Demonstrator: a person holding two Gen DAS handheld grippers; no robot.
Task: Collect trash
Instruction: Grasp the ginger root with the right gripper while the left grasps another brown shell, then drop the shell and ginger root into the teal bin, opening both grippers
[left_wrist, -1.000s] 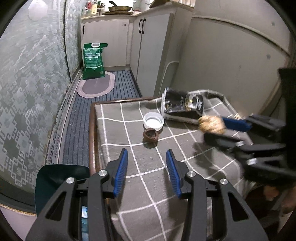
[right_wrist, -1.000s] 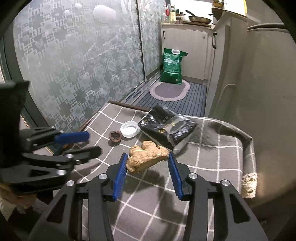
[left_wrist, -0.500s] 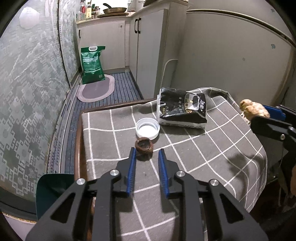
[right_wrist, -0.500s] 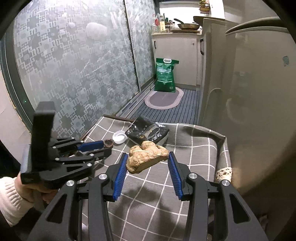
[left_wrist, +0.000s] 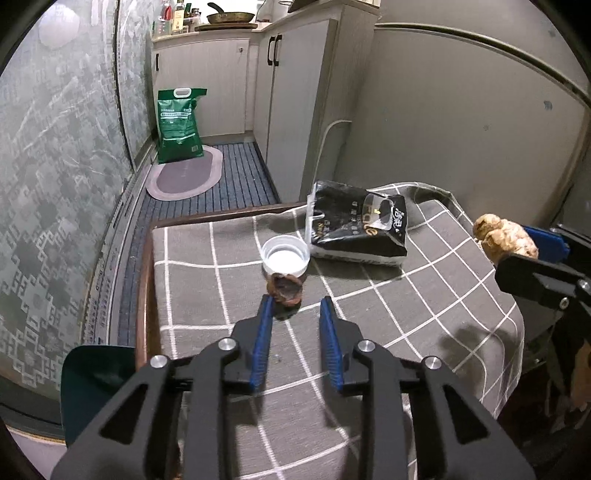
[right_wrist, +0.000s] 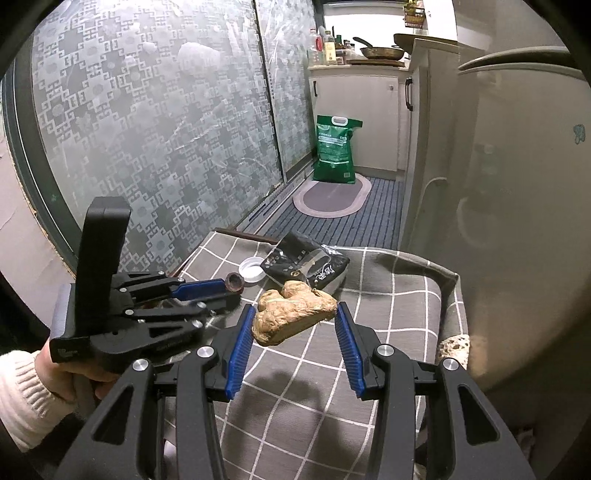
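My right gripper (right_wrist: 295, 314) is shut on a knobbly piece of ginger (right_wrist: 293, 312) and holds it above the table's right side; the ginger also shows in the left wrist view (left_wrist: 504, 238). My left gripper (left_wrist: 297, 306) is open, its fingertips just short of a small brown shell-like scrap (left_wrist: 285, 288) on the checked tablecloth (left_wrist: 406, 295). The scrap also shows in the right wrist view (right_wrist: 233, 281). Behind it lie a white lid (left_wrist: 285, 254) and a black plastic packet (left_wrist: 356, 227).
A dark green bin (left_wrist: 94, 376) stands on the floor left of the table. A green bag (left_wrist: 179, 125) and an oval mat (left_wrist: 184, 177) are on the striped floor by the cabinets. A frosted glass door runs along the left, a pale wall on the right.
My left gripper has moved forward up to the brown scrap and its jaws stand narrower than a second ago. My right gripper has drawn back to the right with the ginger.
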